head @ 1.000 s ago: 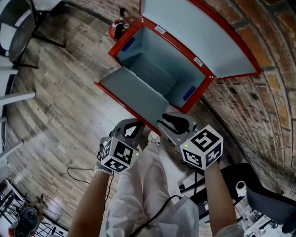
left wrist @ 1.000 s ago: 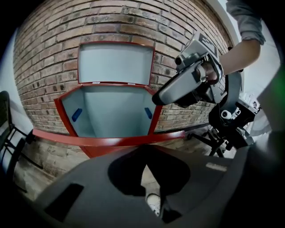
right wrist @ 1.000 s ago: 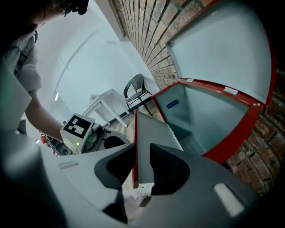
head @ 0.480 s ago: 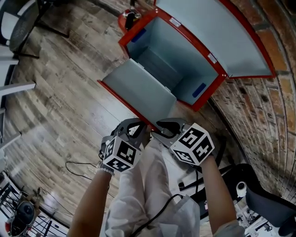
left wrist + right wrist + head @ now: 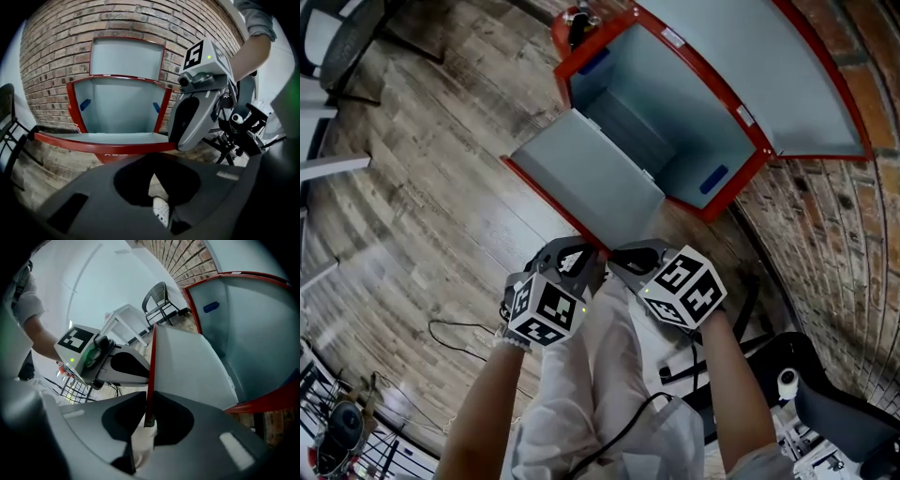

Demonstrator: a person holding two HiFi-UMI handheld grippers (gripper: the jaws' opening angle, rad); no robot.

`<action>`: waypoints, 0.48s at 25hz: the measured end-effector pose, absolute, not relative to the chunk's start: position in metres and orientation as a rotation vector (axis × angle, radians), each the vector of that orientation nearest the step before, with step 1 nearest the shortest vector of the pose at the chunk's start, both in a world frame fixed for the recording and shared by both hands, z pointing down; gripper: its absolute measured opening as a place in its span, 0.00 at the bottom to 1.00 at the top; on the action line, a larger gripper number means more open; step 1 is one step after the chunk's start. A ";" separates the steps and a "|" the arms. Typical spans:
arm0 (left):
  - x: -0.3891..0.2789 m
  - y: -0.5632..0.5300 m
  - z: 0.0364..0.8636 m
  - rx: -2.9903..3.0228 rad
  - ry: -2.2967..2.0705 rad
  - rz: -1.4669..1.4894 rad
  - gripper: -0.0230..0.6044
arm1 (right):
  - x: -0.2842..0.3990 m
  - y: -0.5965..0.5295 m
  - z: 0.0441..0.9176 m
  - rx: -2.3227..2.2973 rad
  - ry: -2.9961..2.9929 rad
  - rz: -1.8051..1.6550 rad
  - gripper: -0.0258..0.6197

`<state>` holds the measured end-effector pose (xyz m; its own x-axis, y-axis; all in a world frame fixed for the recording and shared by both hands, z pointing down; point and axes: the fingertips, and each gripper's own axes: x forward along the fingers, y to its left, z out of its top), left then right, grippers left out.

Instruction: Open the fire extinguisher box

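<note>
The red fire extinguisher box point(image 5: 727, 192) stands open against the brick wall, pale grey inside. Its lid point(image 5: 769, 75) is tipped up and back, and its front flap point(image 5: 581, 183) hangs out toward me. My right gripper point(image 5: 623, 258) is at the flap's near corner. In the right gripper view the flap's red edge point(image 5: 151, 376) runs between the closing jaws of my right gripper point(image 5: 148, 414), which pinch it. Just left of that corner, my left gripper point(image 5: 578, 265) is shut with nothing held. From the left gripper view, the flap's edge point(image 5: 108, 144) lies beyond my left gripper point(image 5: 157, 158).
A red extinguisher point(image 5: 577, 23) stands on the plank floor behind the box. A dark mesh chair point(image 5: 347, 47) is at the far left. A thin cable point(image 5: 455, 337) lies near my left arm. An office chair base point(image 5: 811, 384) sits at the lower right.
My right gripper has slid left toward the left one and closed round the flap's red edge. The box now sits higher in the head view.
</note>
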<state>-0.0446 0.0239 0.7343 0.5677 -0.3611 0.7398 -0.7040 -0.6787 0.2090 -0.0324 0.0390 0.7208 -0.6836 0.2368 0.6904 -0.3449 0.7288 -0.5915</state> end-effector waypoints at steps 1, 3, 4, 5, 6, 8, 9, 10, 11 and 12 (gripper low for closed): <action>-0.046 0.025 0.735 2.312 -0.854 0.935 0.03 | -0.033 0.040 0.722 0.081 -2.132 0.931 0.11; -0.048 0.028 0.734 2.316 -0.857 0.929 0.03 | -0.033 0.041 0.724 0.084 -2.130 0.936 0.11; -0.051 0.029 0.733 2.317 -0.864 0.924 0.03 | -0.033 0.042 0.726 0.085 -2.127 0.935 0.11; -0.055 0.029 0.732 2.314 -0.877 0.916 0.03 | -0.033 0.043 0.728 0.085 -2.121 0.928 0.11; -0.060 0.030 0.731 2.305 -0.897 0.905 0.03 | -0.033 0.045 0.731 0.083 -2.113 0.921 0.11; -0.072 0.029 0.727 2.286 -0.939 0.889 0.03 | -0.035 0.048 0.735 0.077 -2.099 0.916 0.11; -0.077 0.029 0.726 2.287 -0.952 0.894 0.03 | -0.036 0.050 0.738 0.075 -2.092 0.916 0.11; -0.082 0.029 0.725 2.294 -0.957 0.909 0.03 | -0.037 0.052 0.740 0.073 -2.086 0.918 0.11; -0.086 0.030 0.725 2.303 -0.957 0.927 0.03 | -0.038 0.055 0.743 0.072 -2.079 0.920 0.11; -0.090 0.031 0.725 2.306 -0.958 0.936 0.03 | -0.040 0.057 0.747 0.073 -2.071 0.925 0.11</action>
<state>-0.0903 0.0306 0.7251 0.5232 -0.4263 0.7379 -0.7474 -0.6456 0.1569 -0.0395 0.0565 0.7469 -0.6415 0.2641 0.7202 -0.3600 0.7254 -0.5867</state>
